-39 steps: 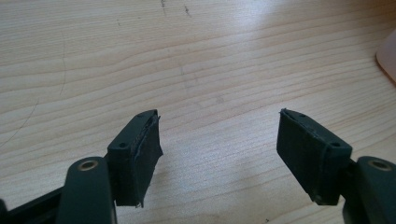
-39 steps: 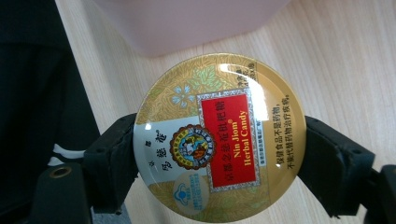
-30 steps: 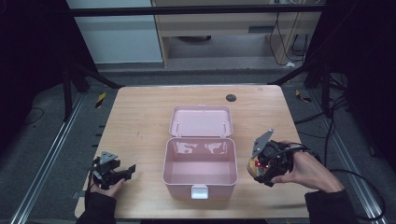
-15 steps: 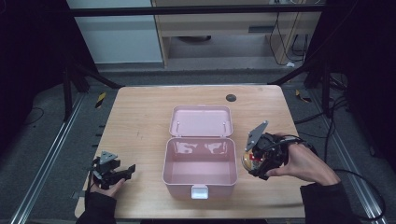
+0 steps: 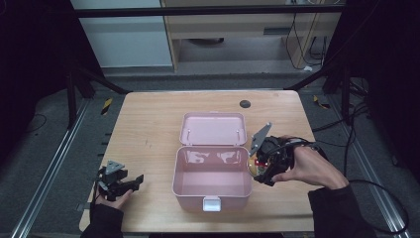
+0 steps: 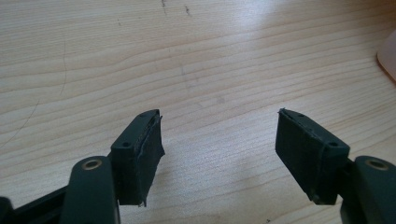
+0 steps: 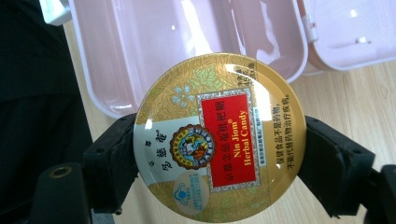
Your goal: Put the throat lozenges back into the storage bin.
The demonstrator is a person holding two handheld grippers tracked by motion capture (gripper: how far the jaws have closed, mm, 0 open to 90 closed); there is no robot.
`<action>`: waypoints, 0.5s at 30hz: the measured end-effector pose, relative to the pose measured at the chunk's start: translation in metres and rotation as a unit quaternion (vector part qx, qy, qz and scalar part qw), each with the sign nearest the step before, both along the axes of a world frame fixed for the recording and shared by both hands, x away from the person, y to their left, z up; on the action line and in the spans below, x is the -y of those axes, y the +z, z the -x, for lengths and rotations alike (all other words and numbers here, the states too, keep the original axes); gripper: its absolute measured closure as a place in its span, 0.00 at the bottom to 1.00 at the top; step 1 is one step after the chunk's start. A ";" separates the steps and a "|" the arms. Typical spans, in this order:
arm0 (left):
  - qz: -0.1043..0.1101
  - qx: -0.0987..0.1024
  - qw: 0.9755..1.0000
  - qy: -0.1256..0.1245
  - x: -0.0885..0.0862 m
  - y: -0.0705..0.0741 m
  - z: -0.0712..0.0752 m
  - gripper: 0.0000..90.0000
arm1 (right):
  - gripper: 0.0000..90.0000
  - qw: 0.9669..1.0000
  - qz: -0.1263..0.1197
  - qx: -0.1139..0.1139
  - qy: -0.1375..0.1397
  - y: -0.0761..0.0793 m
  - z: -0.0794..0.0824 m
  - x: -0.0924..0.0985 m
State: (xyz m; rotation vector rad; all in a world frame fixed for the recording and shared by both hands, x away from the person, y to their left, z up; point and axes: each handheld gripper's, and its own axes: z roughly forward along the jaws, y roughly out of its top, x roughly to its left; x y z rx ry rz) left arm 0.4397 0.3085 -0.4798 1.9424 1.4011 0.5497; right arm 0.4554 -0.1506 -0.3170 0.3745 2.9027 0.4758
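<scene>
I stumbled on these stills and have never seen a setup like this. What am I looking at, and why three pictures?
A person sits at a wooden table holding a hand-held claw in each hand. The high view is taken from a camera above the table; each of the other two comes from a camera riding on one claw. On the table stands a pink box with its lid open. The right claw is shut on a round gold candy tin, held beside the box's right wall. The left claw is open with nothing between its black jaws, low over bare wood to the left of the box.
</scene>
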 end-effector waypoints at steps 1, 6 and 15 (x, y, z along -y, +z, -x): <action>0.000 0.000 1.000 0.000 0.000 0.000 0.000 0.34 | 0.23 1.000 -0.001 -0.002 0.001 0.000 -0.001 -0.002; 0.000 0.000 1.000 0.000 0.000 0.000 0.000 0.34 | 0.23 1.000 0.001 -0.003 0.008 -0.002 -0.004 -0.011; 0.001 0.002 1.000 0.001 0.000 0.001 0.000 0.34 | 0.23 1.000 0.000 0.000 0.022 -0.003 -0.009 -0.028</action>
